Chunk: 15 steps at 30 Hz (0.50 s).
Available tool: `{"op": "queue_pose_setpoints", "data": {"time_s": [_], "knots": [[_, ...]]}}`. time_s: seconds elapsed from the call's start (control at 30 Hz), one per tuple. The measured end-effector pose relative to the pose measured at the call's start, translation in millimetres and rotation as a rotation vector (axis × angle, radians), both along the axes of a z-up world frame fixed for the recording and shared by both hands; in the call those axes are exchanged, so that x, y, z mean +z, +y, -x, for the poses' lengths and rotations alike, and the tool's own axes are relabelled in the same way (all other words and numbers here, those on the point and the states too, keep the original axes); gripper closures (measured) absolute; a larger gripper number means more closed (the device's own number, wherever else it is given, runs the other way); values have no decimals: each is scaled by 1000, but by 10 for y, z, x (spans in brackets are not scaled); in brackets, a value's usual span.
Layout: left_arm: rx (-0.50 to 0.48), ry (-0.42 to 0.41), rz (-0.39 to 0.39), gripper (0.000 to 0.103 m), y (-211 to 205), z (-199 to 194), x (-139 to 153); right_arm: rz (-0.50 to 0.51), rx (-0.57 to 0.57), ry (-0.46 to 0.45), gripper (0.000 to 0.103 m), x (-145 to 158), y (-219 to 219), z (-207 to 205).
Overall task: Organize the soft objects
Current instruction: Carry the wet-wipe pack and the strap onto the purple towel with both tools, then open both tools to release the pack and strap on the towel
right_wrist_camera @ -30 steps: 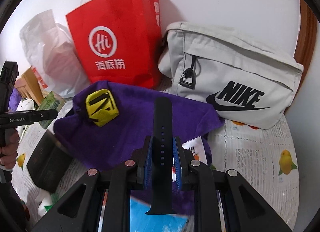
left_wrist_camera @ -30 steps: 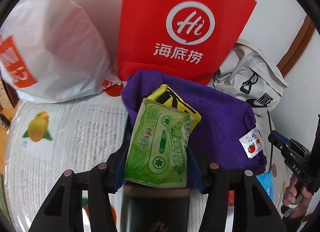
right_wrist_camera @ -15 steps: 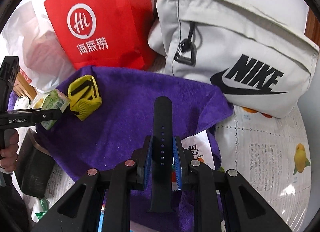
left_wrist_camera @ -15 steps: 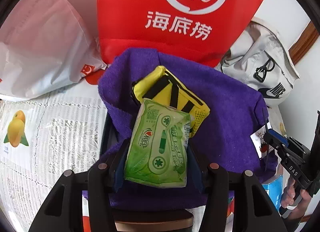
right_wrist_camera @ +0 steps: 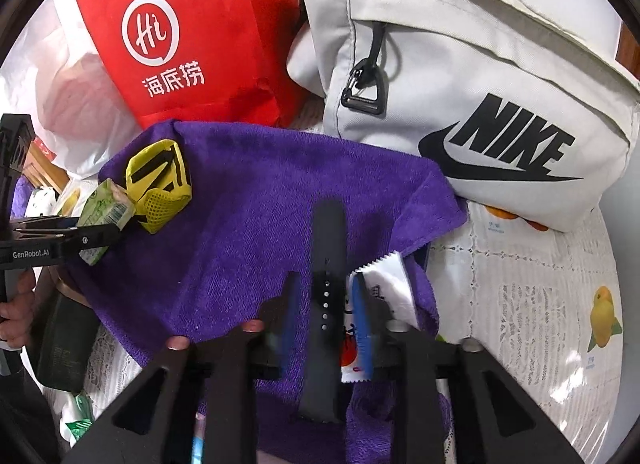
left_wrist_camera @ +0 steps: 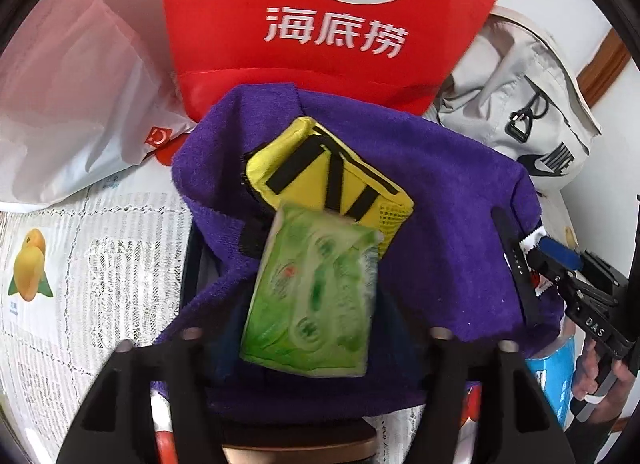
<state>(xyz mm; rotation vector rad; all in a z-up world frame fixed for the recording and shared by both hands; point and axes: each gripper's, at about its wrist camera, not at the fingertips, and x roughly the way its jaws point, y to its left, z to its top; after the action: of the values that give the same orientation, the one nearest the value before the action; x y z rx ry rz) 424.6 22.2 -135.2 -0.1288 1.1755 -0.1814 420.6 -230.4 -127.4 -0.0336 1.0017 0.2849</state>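
Observation:
A purple towel (left_wrist_camera: 440,204) lies spread on the table with a yellow pouch (left_wrist_camera: 320,168) on it. My left gripper (left_wrist_camera: 314,296) hangs just above the towel and its jaws are opening. The green tissue pack (left_wrist_camera: 312,256) sits blurred between them, clear of both pads, its far end against the pouch. In the right wrist view the right gripper (right_wrist_camera: 323,284) is also opening. A black watch strap (right_wrist_camera: 328,240) lies on the towel (right_wrist_camera: 260,192) between its blue pads (right_wrist_camera: 362,324), with a gap on each side. A white sachet (right_wrist_camera: 388,276) lies beside it.
A red paper bag (left_wrist_camera: 332,24) and a white plastic bag (left_wrist_camera: 72,104) stand behind the towel. A grey Nike bag (right_wrist_camera: 460,84) is at the back right. The lace tablecloth (right_wrist_camera: 540,304) has fruit prints. A blue packet (left_wrist_camera: 548,376) and a dark case (right_wrist_camera: 60,344) lie at the towel's edges.
Both grippers came down closer to the towel. The jaws of both spread apart. The tissue pack and the strap, gripped before, now sit loose between the pads.

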Motion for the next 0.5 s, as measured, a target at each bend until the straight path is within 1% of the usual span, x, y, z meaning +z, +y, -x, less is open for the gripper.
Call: {"op": "queue_pose_setpoints", "data": {"time_s": [0.03, 0.07, 0.17, 0.3, 0.5], "knots": [[-2, -9, -3, 29, -14, 12, 15, -3, 1, -10, 43, 16, -7, 14], [-6, -18, -8, 29, -32, 25, 37, -5, 6, -26, 41, 42, -4, 36], [-11, -32, -15, 29, -80, 59, 99, 1, 17, -45, 41, 107, 2, 79], [-3, -76, -38, 29, -95, 158, 241, -2, 22, -66, 41, 234, 24, 183], [12, -137, -43, 29, -23, 472, 515, -17, 27, -122, 41, 502, 32, 508]]}}
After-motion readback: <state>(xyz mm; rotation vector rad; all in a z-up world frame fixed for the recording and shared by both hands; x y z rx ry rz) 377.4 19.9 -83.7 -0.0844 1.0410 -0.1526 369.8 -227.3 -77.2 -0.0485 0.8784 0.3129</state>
